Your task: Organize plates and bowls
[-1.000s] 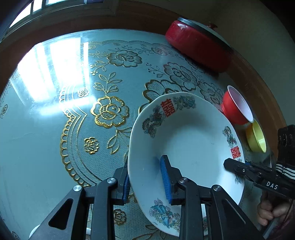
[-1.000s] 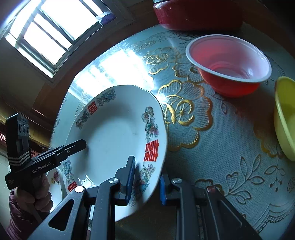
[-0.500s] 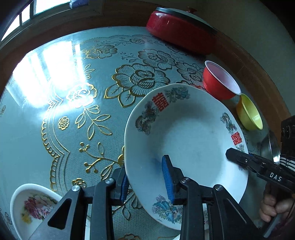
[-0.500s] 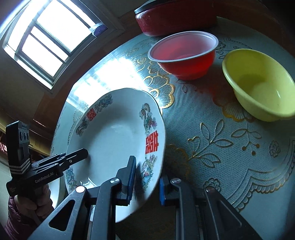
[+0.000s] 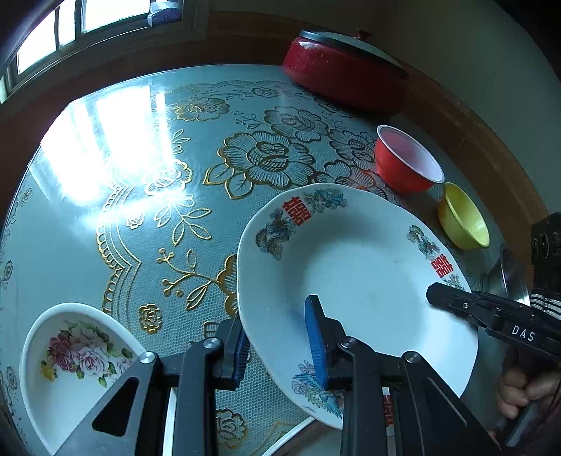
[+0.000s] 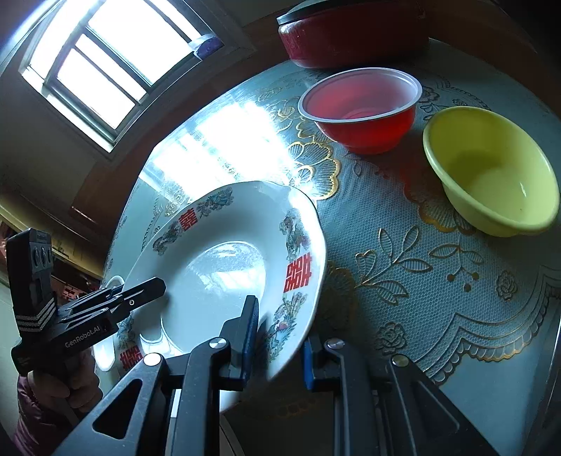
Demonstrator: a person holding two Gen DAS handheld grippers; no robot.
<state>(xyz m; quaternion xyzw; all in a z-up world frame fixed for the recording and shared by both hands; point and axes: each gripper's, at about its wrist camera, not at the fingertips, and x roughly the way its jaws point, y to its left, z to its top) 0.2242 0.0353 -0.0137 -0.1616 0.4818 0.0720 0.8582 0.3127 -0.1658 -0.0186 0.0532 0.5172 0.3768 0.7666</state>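
White plate (image 5: pixel 354 280) hung tilted above the table (image 5: pixel 105 217), left gripper (image 5: pixel 280 347) and right gripper (image 6: pixel 277 336) each clamped on opposite rims to share its weight; bowls (image 6: pixel 491 175) sat far right.

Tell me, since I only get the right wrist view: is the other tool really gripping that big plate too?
Observer: Yes. The left wrist view shows the left tool with one blue pad on each face of the plate rim.
Operator: Is anything near it that I can't see?
Observer: A white bowl with pink flowers sits on the table, left of that tool.
Operator: And the red pot?
Observer: Its lid has a red knob on top.
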